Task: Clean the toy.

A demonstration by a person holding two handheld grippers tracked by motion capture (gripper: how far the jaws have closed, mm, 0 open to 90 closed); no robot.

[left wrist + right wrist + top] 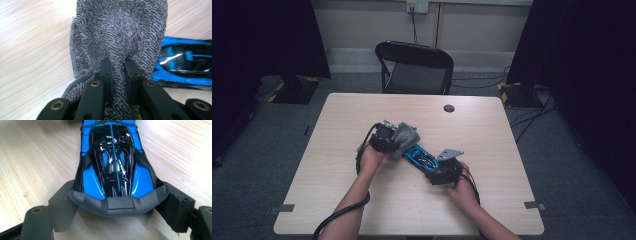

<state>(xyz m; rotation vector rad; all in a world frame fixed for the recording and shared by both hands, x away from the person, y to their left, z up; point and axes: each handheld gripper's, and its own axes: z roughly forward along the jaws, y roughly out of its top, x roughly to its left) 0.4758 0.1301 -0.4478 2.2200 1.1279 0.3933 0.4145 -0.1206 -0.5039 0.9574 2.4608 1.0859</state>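
Note:
A blue and black toy car (420,156) (113,162) lies on the wooden table (492,140), a little in front of its middle. My right gripper (439,167) (120,207) grips the car's near end, one jaw pressed on each side of its grey rear bumper (120,206). A grey knitted cloth (404,136) (117,32) is bunched at the car's far left end. My left gripper (393,142) (117,72) is shut on a fold of that cloth, which hangs over the table beside the car (185,62).
A small dark round disc (449,108) sits near the table's far edge. A black folding chair (414,67) stands behind the table. Cables trail from both grippers toward the front edge.

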